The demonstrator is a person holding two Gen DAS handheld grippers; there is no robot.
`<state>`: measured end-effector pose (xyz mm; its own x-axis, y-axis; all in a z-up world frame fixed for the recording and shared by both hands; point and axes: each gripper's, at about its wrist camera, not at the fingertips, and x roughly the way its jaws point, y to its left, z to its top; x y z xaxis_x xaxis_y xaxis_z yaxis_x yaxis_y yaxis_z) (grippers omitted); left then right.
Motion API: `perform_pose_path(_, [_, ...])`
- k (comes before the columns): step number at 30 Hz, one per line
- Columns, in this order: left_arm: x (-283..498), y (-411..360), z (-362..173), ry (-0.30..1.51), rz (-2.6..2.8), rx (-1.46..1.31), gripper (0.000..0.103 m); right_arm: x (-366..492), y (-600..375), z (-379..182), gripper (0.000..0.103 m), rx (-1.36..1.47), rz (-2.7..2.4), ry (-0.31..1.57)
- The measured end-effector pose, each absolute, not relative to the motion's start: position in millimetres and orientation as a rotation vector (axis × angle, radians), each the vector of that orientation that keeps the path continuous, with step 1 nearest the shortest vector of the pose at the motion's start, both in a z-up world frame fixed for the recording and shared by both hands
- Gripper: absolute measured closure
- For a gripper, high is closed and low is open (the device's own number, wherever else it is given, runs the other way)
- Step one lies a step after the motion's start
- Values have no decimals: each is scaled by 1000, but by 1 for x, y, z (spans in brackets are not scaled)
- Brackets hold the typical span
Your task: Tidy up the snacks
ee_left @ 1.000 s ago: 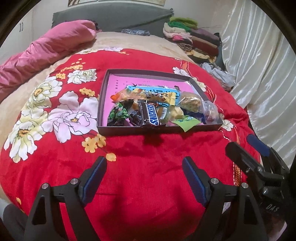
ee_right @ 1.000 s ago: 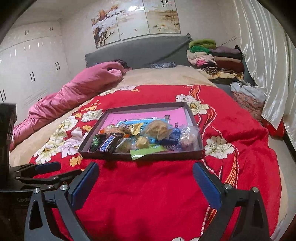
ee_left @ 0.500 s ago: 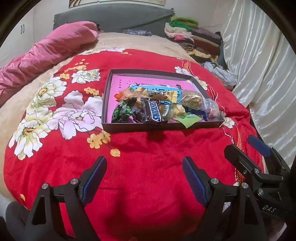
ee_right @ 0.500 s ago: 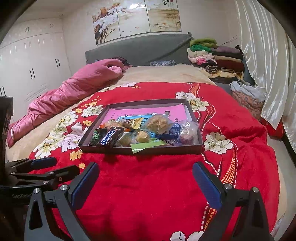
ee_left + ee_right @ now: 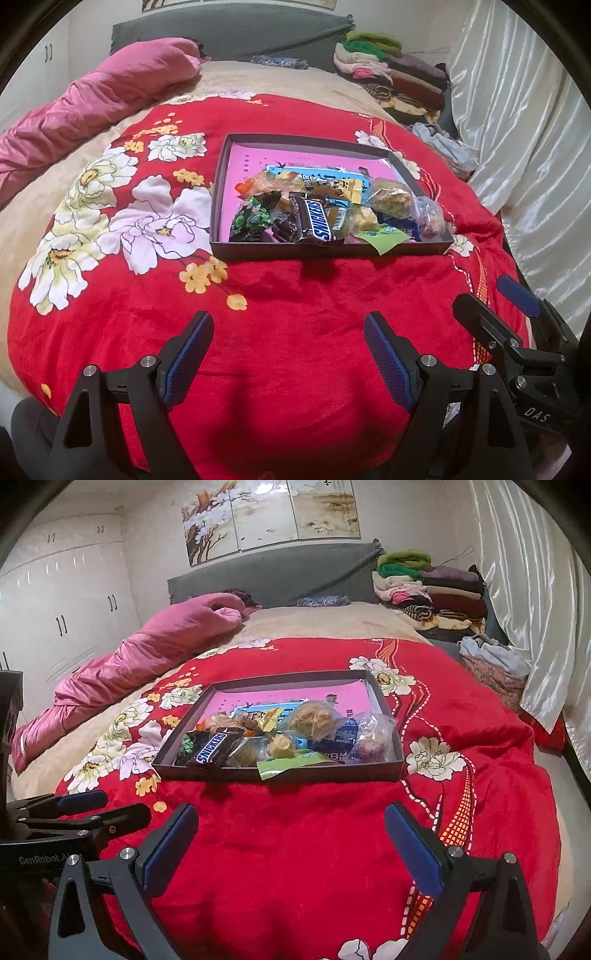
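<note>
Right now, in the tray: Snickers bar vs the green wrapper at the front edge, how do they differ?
The Snickers bar is dark brown with white lettering; the green wrapper is lime green. The Snickers bar looks full and lies inside the tray, near its left half; the green wrapper looks flat, and its corner hangs over the front wall, further right. Both are wrapped snacks in the front row, and neither is touched by the tongs.

left claw: black frame, blue ribbed pads, silver screws | right claw: same | "DAS", "GenRobot" markings
</note>
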<state>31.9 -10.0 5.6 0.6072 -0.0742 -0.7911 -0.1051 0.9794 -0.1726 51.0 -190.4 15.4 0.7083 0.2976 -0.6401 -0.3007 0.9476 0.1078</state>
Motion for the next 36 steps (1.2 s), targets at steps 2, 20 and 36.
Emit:
perform_pose_path(2, [32,-9,6,920,19,-210,19,51,-190,15,1,-5,334,712])
perform_pose_path(20, [33,-12,5,918,35,-188,19,51,-188,16,1,-27,326,705])
perform_pose_path(36, [37,-5,6,885,47,-193,19,53,-193,15,1,-29,314,702])
